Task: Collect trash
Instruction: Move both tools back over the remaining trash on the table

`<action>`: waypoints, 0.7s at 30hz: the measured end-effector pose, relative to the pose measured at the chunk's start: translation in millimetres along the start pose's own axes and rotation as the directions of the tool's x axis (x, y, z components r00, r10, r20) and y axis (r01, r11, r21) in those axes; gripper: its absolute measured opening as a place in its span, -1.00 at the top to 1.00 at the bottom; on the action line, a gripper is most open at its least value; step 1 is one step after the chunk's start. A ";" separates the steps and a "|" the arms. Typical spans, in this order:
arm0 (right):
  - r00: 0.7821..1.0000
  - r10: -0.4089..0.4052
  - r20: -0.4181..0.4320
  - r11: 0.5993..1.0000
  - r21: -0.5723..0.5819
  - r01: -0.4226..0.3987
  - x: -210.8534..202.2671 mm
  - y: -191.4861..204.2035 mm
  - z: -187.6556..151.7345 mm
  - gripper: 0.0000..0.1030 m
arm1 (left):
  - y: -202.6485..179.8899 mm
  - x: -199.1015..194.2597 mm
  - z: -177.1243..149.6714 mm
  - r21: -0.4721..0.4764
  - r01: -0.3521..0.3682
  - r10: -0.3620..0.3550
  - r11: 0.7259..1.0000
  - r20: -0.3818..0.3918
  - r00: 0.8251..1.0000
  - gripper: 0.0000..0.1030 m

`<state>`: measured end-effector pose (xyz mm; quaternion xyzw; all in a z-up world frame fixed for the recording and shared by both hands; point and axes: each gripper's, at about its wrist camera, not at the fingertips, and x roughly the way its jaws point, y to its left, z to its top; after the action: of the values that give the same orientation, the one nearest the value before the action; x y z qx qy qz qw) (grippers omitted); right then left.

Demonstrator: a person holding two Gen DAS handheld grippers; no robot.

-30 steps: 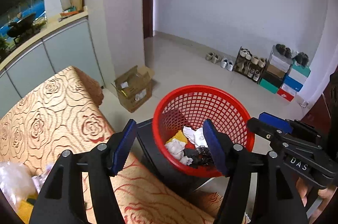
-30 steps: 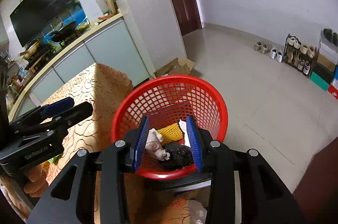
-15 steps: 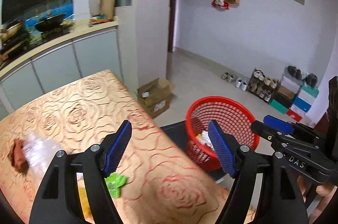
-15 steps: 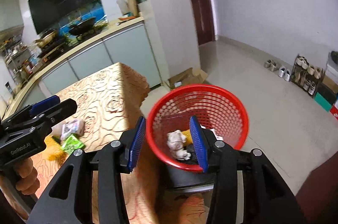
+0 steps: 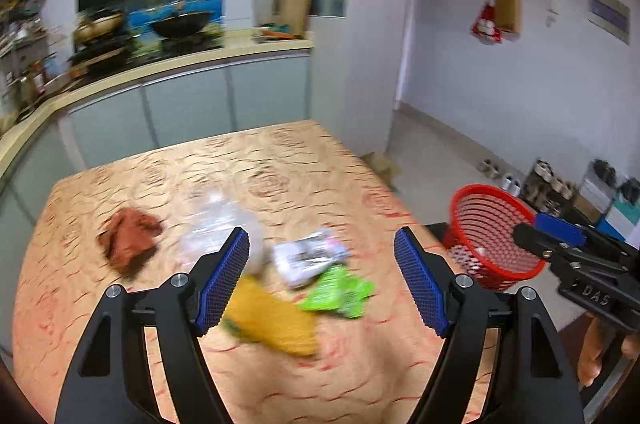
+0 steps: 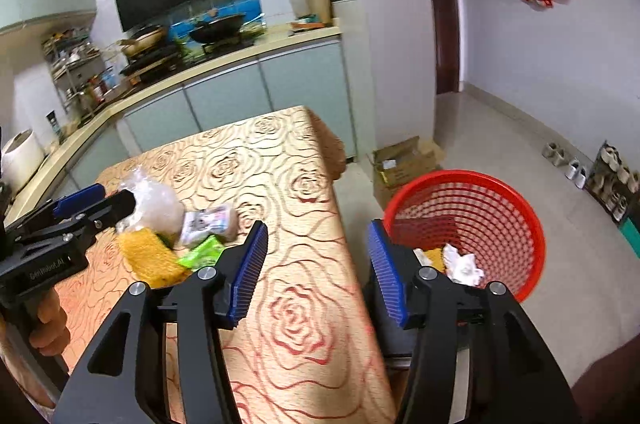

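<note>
Leftward on the table (image 5: 280, 159), a brown rag (image 5: 130, 242), clear bag (image 5: 218, 224), yellow packet (image 5: 276, 320), white wrapper (image 5: 308, 256) and green wrapper (image 5: 340, 292) remain uncollected. Both the left gripper (image 5: 320, 280), spread wide, and right gripper (image 6: 316, 272), jaws opening, are empty. Rightward, the red basket (image 6: 500, 207) already holds some scraps.
</note>
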<state>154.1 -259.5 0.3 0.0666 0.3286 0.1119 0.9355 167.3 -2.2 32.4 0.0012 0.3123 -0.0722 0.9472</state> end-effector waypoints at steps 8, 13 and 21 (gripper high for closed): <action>0.999 0.035 -0.032 0.999 -0.031 -0.036 12.0 22.4 -3.0 0.00 | 89.4 -21.8 -17.2 -0.117 -0.159 0.159 0.980 -0.013 0.987 -0.42; 0.997 0.055 -0.055 0.997 -0.044 -0.058 21.3 36.3 -8.3 0.00 | 133.3 -29.2 -29.7 -0.172 -0.241 0.237 0.955 -0.042 0.971 -0.42; 0.994 0.074 -0.082 0.995 -0.060 -0.079 32.9 51.5 -12.3 0.00 | 177.6 -16.3 -42.1 -0.221 -0.310 0.293 0.925 -0.104 0.950 -0.49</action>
<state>162.8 -200.8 -18.8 0.0450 0.3592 0.1604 0.9183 153.8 177.7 0.6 -0.0604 0.3471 0.1119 0.9292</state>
